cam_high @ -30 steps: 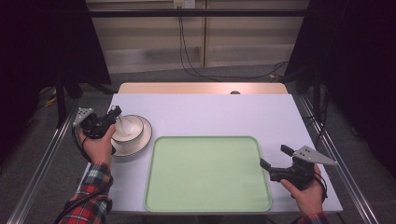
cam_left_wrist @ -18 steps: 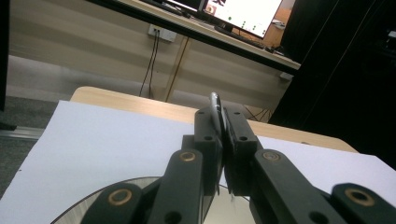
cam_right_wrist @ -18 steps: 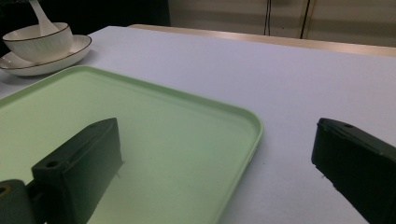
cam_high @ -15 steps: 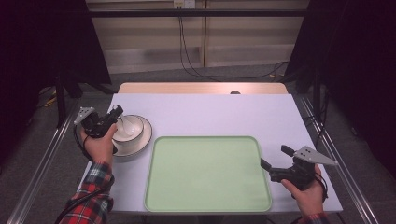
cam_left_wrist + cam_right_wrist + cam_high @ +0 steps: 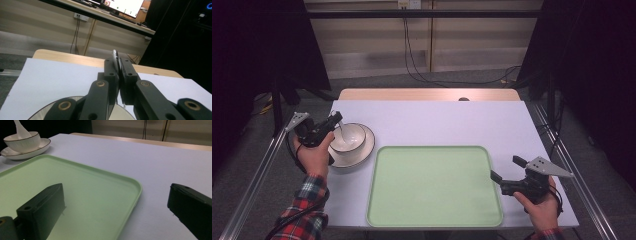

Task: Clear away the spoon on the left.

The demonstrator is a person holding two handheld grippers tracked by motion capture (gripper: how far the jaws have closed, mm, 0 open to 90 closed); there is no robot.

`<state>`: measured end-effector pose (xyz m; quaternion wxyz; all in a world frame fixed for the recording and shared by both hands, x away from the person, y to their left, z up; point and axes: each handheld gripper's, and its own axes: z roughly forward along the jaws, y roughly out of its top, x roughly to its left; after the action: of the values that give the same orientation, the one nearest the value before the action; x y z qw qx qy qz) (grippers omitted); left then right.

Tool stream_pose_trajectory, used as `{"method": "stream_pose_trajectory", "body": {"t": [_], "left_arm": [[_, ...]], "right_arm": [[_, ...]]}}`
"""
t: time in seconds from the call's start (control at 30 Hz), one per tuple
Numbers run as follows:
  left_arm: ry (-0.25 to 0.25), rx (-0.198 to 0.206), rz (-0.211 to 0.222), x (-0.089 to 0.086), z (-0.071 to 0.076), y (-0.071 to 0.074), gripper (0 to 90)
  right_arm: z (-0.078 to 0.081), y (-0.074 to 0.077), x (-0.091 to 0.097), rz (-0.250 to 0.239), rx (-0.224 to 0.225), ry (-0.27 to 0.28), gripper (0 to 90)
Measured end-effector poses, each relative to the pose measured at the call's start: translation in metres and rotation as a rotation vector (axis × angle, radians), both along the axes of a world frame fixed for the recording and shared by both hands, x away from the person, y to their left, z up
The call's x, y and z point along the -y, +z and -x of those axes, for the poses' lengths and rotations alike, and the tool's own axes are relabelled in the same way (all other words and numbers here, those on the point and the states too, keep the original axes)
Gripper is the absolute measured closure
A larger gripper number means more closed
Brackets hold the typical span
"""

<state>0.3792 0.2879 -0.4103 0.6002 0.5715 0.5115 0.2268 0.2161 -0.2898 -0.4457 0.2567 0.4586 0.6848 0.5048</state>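
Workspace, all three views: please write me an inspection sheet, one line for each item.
Surface: table under a pale sheet, wooden edge at the far side.
Job's things: white spoon clamped by its handle, its other end in the bowl; bowl on the plate; green tray bare.
Clutter: nothing seen.
Grippers: left gripper shut on the spoon; right gripper open, above the tray's right edge.
Cables: black cables on the floor behind the table.
Surroundings: dark curtains at both sides.
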Motion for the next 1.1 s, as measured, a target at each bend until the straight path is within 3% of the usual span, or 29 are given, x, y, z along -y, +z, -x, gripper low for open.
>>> {"method": "stream_pose_trajectory", "body": {"t": [0.07, 0.3, 0.6, 0.97, 1.1], "left_arm": [[-0.023, 0.0, -0.02, 0.001, 0.001, 0.004, 85.6], [-0.051, 0.006, -0.011, 0.008, 0.006, 0.018, 85.6], [-0.133, 0.016, -0.04, 0.02, 0.012, 0.035, 85.6], [-0.23, 0.02, -0.03, 0.037, 0.018, 0.044, 85.6], [-0.275, 0.021, -0.046, 0.044, 0.021, 0.047, 85.6]], "right_arm": [[0.0, 0.0, 0.0, -0.01, -0.002, -0.006, 0.6], [0.0, 0.0, 0.0, -0.003, -0.001, 0.002, 0.3], [0.0, 0.0, -0.001, 0.0, 0.002, 0.014, 0.3], [0.001, 0.0, 0.0, 0.016, 0.001, 0.042, 0.3], [0.001, 0.0, -0.001, 0.018, 0.002, 0.047, 0.3]]}}
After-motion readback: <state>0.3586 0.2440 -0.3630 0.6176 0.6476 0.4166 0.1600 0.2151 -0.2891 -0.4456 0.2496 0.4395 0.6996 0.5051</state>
